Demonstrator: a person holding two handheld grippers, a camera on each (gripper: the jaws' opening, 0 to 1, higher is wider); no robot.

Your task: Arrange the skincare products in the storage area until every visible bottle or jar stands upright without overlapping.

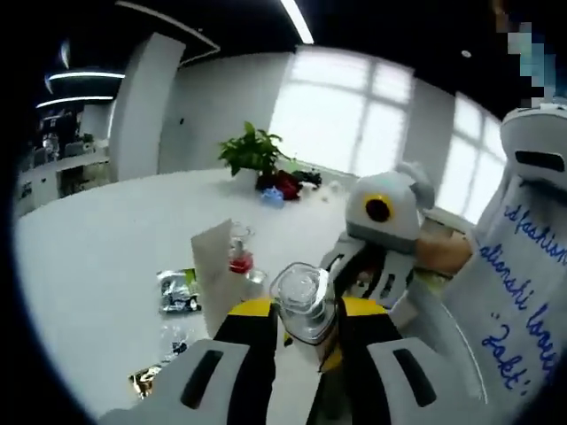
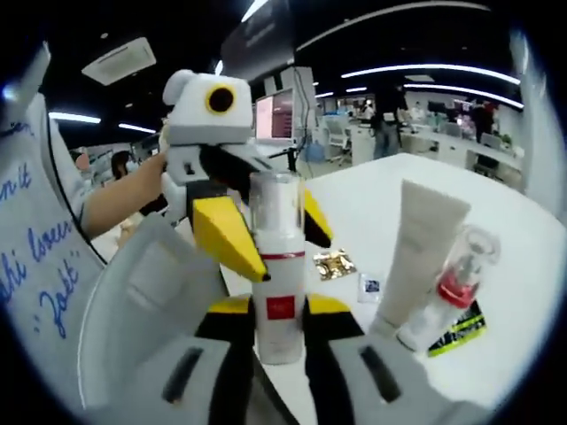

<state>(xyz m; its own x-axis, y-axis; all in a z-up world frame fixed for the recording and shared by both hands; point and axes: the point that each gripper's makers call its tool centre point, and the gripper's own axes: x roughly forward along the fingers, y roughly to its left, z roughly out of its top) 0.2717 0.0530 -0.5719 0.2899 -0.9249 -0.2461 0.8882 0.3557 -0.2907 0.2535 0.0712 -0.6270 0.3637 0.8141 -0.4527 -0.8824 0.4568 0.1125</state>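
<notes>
A white bottle (image 2: 278, 276) with a red band and a clear cap (image 1: 301, 294) stands upright on the white table (image 1: 97, 257). My right gripper (image 2: 279, 312) is shut on its lower body. My left gripper (image 1: 306, 312) is shut on the clear cap, and in the right gripper view that left gripper (image 2: 283, 248) reaches in from the left with its yellow jaws around the cap. The right gripper (image 1: 359, 274) appears behind the bottle in the left gripper view. A white tube (image 2: 416, 257) stands on its cap beside a small clear bottle (image 2: 452, 285) with a red collar.
Flat sachets (image 2: 333, 263) lie on the table near the tube, and more sachets (image 1: 177, 290) lie to its left. A potted plant (image 1: 252, 150) and red and blue items (image 1: 279, 188) sit at the far edge. A person's sleeve (image 1: 523, 292) is at the right.
</notes>
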